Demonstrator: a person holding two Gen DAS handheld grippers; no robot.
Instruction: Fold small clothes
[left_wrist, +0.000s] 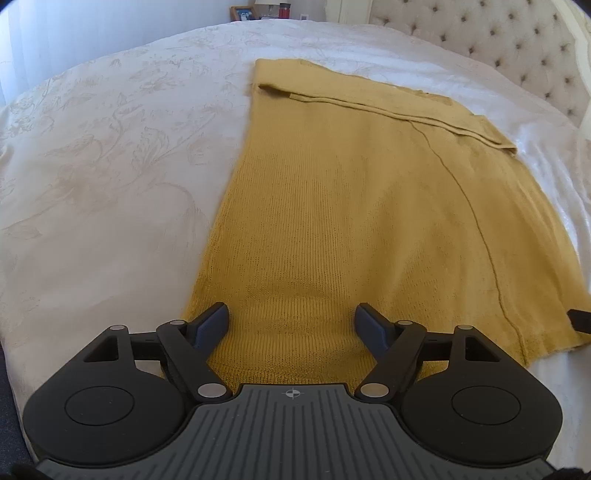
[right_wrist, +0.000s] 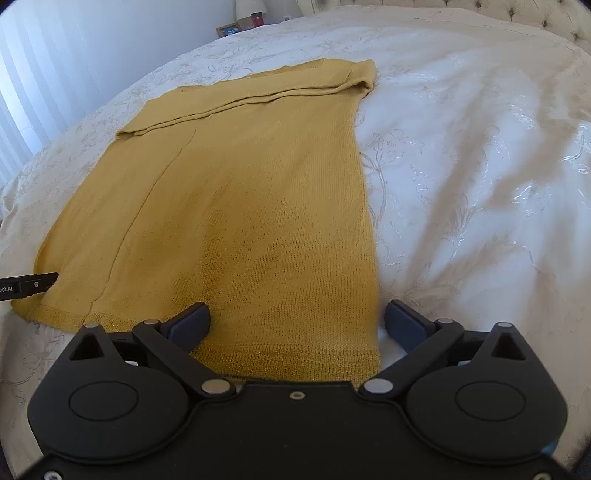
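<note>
Two open tools, left tool (left_wrist: 291, 325) and right tool (right_wrist: 297, 321), hover over yellow garment's (left_wrist: 351, 206) hem

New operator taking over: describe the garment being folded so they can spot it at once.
On the bed, under its white floral cover, lies a mustard-yellow knit top spread flat, its hem nearest both grippers. It is the only coloured thing there, with a folded-over band across its far end.

Bright daylight enters from the curtain (right_wrist: 33, 85) at ten o'clock; sheen glares on the bed (right_wrist: 517, 192) at three. Fisheye edges bend, corners black.
</note>
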